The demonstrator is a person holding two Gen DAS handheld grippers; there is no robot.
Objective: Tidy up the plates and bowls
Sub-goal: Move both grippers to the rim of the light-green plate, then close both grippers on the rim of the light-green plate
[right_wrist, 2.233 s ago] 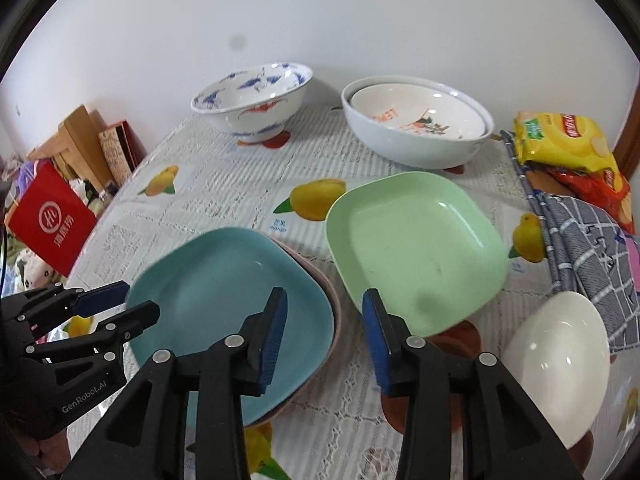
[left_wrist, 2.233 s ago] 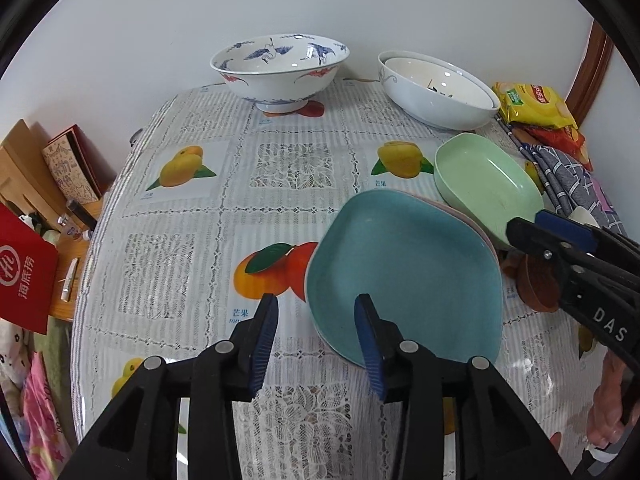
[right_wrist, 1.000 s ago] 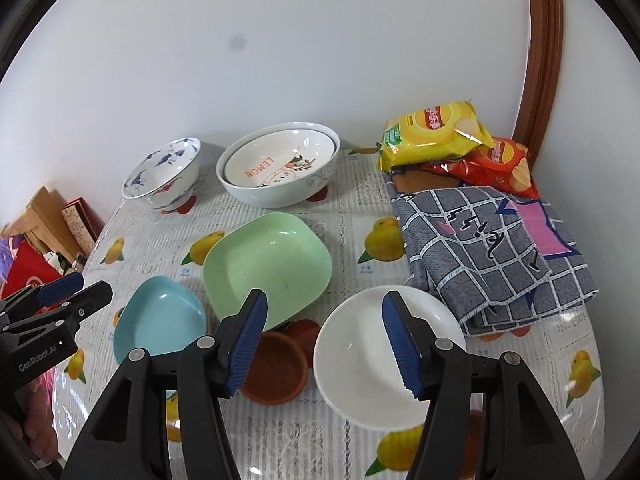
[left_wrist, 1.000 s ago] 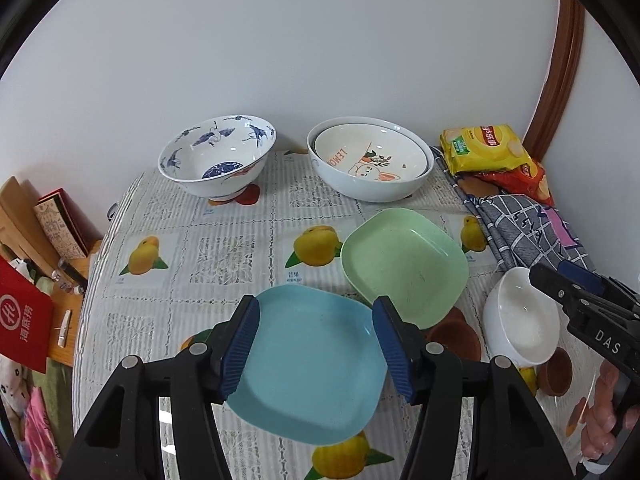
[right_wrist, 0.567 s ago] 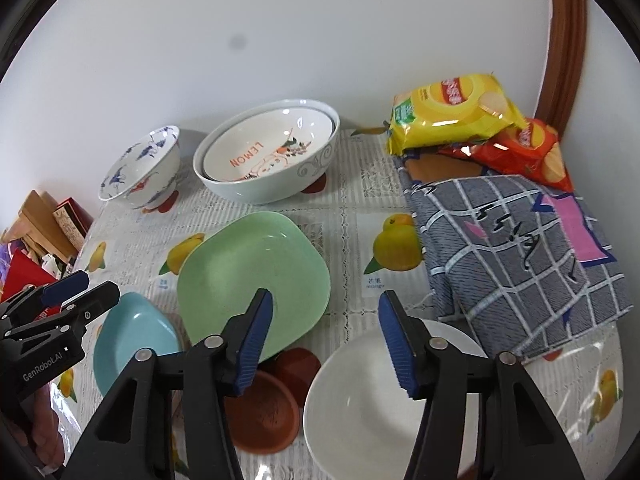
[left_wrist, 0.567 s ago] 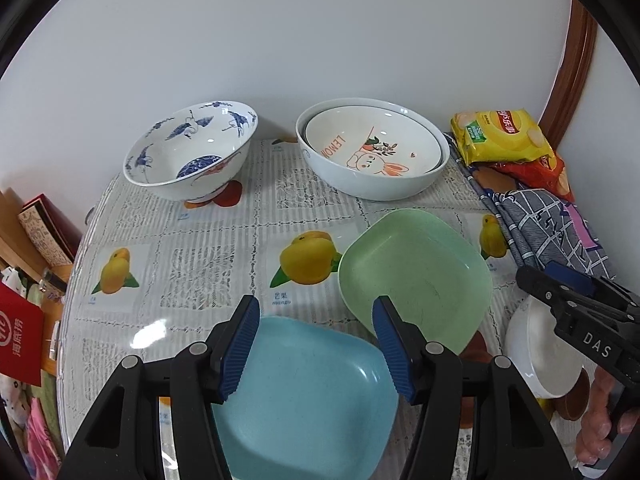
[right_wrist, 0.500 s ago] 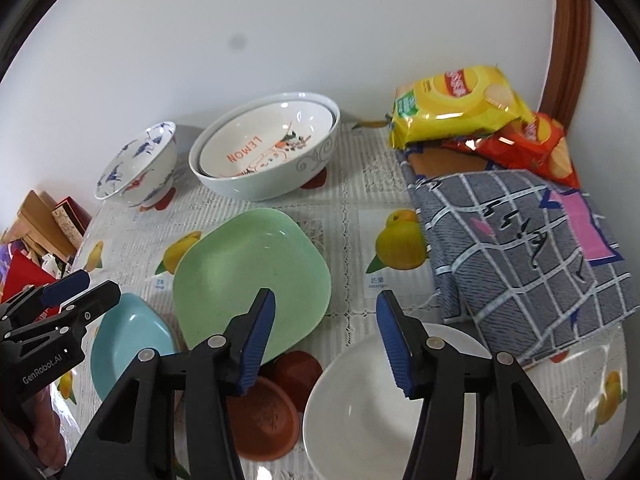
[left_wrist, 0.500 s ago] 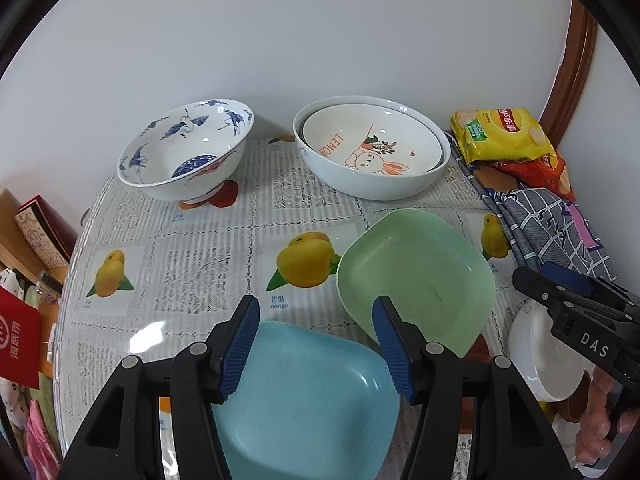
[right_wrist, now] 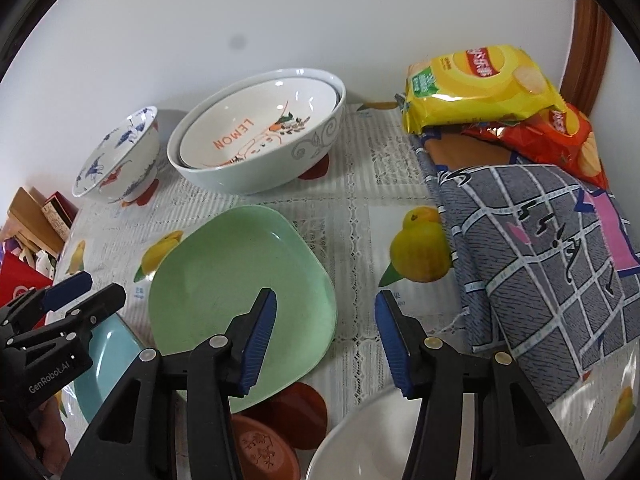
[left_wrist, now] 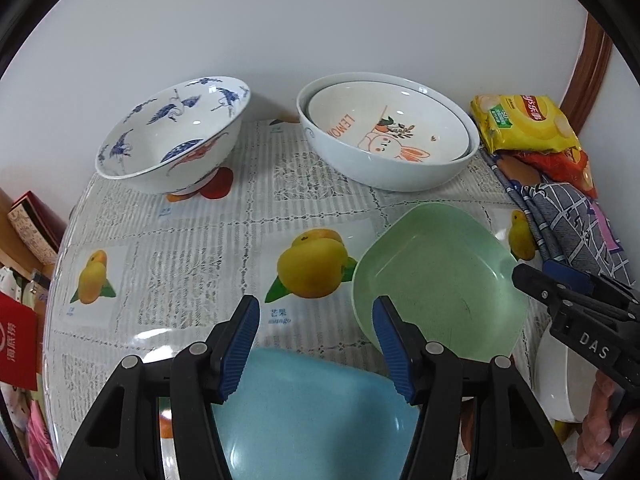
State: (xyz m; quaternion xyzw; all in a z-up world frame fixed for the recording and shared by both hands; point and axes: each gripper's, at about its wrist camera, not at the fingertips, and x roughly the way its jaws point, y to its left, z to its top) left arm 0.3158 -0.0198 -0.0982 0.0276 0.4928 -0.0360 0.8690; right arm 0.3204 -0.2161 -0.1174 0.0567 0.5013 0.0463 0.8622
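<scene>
Left wrist view: sorting partly done, by the look of it. At the far side of the desk (left_wrist: 192, 248) a lemon-print bowl (left_wrist: 386, 128) already sits nested inside a larger pale bowl (left_wrist: 384, 172); the blue-and-white crane bowl (left_wrist: 172, 148) stands alone beside them. The green plate (left_wrist: 436, 284) lies on its own, mid-right. The blue plate (left_wrist: 312, 420) is at the near edge, right under the left tool (left_wrist: 314, 344), whose jaws stand roughly half open with nothing in them and are angled steeply down toward the blue plate's far rim. The right tool (left_wrist: 560, 284) enters from the right edge, over the white bowl (left_wrist: 560, 380); a hand (left_wrist: 604, 432) grips its handle.

Right wrist view: the right tool (right_wrist: 326, 338) is pitched down, jaws closing and empty, with the left finger over the green plate (right_wrist: 224, 280) near its right edge and the right one over bare cloth. The white bowl (right_wrist: 360, 440) and brown coasters (right_wrist: 272, 432) sit just below it. The left tool (right_wrist: 80, 292) hangs over the blue plate (right_wrist: 108, 360).

Left to do, likely: stack green and blue plates, nest the loose bowls.
</scene>
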